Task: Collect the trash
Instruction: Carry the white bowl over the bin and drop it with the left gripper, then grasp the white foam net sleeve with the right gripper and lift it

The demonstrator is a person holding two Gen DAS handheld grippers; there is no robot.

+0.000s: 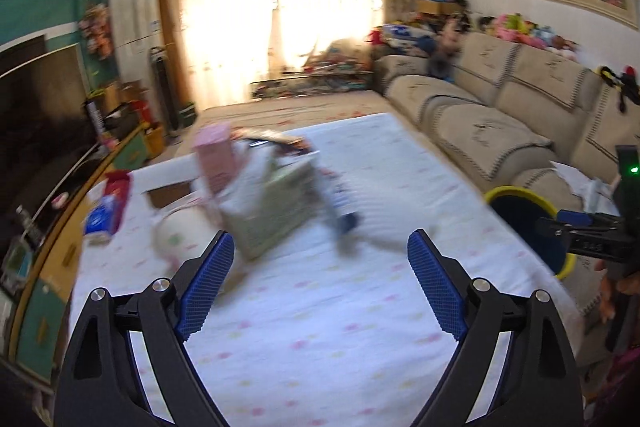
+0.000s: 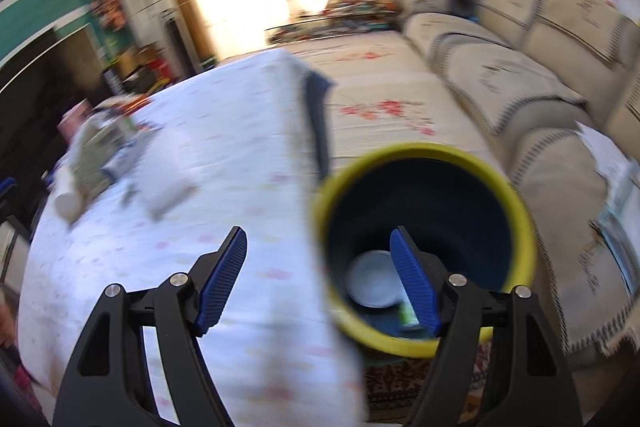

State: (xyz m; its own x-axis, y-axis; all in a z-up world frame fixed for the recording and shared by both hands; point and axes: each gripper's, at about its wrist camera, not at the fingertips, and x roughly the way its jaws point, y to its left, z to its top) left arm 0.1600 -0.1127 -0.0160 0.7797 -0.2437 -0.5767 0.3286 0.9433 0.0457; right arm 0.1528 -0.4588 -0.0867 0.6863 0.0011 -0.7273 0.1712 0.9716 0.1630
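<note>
On the cloth-covered table, a blurred heap of trash — a pink carton, a white paper cup, crumpled wrappers — sits left of centre, likely gathered for easy picking. The left gripper hangs over the cloth, jaws wide and empty. The right gripper, also spread with nothing between its pads, straddles the table edge and the yellow-rimmed bin — set just beside the table for short drops, a white bowl-like item already inside.

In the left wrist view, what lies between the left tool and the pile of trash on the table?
Only bare flowered tablecloth; nothing sits between the left tool and the trash pile. The left wrist view shows this.
</note>
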